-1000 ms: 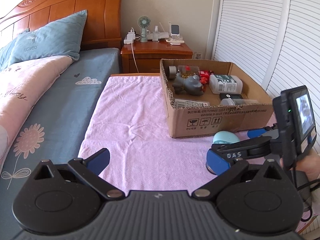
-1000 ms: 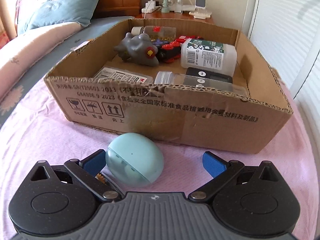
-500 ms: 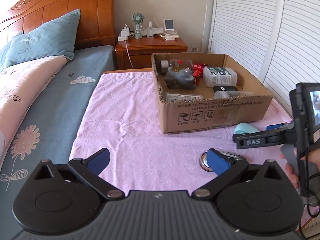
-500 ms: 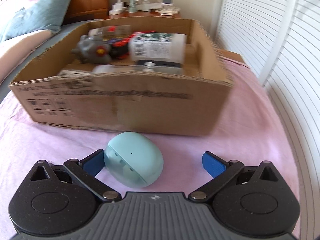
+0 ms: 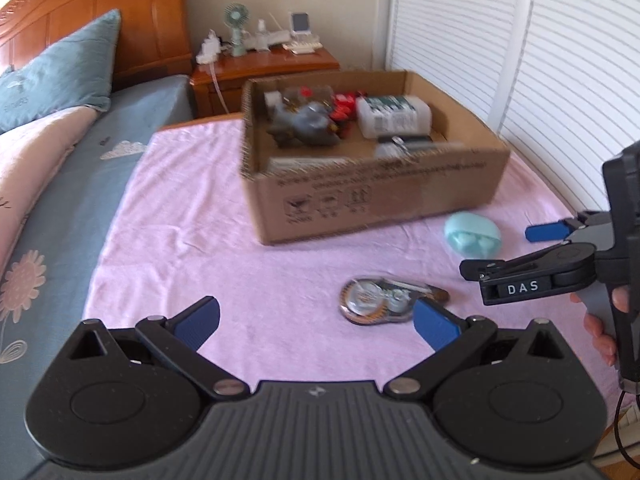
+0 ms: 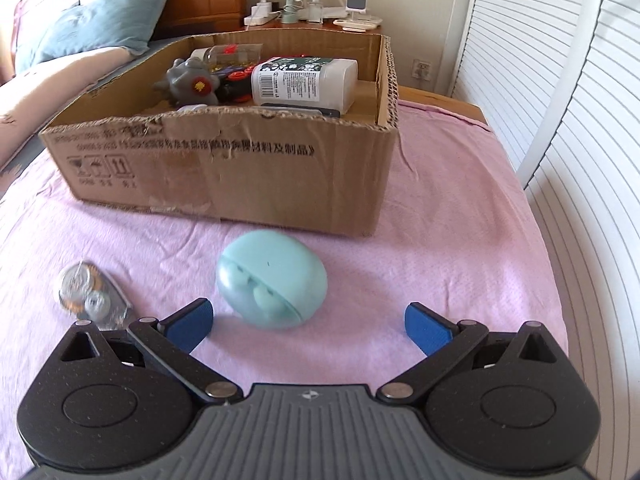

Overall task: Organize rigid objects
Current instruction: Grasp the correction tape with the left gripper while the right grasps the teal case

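Note:
A pale teal egg-shaped case [image 6: 272, 278] [image 5: 472, 234] lies on the pink cloth [image 6: 440, 220] just in front of the cardboard box [image 6: 224, 164] [image 5: 372, 196]. My right gripper [image 6: 308, 324] [image 5: 508, 252] stands open right behind the case, which sits slightly ahead of the fingertips, nearer the left one. A clear correction-tape dispenser [image 5: 384, 300] [image 6: 90, 294] lies flat on the cloth to the left of the case. My left gripper [image 5: 316, 320] is open and holds nothing; its right fingertip overlaps the dispenser's near end.
The box holds a grey toy [image 6: 190, 80], a white labelled bottle [image 6: 304, 82], red pieces and other items. White louvred doors [image 6: 560, 80] run along the right. A bed with a teal pillow [image 5: 60, 76] lies left; a wooden nightstand [image 5: 260, 64] stands behind the box.
Both grippers have pulled back from the box. The right one swung right, then back and away from the teal case; the tape dispenser has come into full view. Both stay open.

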`<state>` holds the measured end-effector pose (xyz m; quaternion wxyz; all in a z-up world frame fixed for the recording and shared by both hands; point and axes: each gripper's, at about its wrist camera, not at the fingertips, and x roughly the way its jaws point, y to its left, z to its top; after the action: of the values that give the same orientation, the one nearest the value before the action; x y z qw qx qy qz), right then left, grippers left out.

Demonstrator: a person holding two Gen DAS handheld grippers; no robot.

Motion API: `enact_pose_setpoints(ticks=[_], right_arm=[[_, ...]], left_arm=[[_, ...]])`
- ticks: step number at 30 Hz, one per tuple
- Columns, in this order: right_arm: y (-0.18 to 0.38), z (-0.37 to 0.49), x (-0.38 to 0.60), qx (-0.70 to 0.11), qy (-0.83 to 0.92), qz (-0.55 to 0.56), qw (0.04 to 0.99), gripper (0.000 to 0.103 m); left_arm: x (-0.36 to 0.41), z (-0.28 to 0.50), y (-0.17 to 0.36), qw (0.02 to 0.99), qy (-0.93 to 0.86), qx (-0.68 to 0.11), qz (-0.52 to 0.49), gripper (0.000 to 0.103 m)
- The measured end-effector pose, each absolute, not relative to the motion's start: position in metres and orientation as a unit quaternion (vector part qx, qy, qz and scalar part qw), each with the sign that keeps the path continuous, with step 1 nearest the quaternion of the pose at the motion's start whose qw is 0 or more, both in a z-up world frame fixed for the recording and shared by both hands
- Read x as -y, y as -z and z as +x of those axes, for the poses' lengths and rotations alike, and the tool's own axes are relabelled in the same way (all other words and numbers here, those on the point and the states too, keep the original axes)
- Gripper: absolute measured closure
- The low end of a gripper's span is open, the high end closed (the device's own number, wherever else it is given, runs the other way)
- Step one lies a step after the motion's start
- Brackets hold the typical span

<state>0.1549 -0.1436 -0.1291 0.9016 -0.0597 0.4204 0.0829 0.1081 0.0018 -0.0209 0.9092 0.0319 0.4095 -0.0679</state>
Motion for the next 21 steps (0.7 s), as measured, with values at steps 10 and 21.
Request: enact_pose_setpoints(ticks=[10, 21], right_arm=[[0.131, 0.118, 0.160, -0.394, -0.140, -0.082, 0.905, 0.000], [0.130, 0.104, 0.168, -0.395, -0.165, -0.096, 0.899, 0.000]], left_arm=[[0.031, 0.123, 0.056, 0.892, 0.091, -0.439, 0.062, 0.001], [0.041, 0.130, 0.074, 0.897, 0.107, -0.428, 0.026, 0.001]])
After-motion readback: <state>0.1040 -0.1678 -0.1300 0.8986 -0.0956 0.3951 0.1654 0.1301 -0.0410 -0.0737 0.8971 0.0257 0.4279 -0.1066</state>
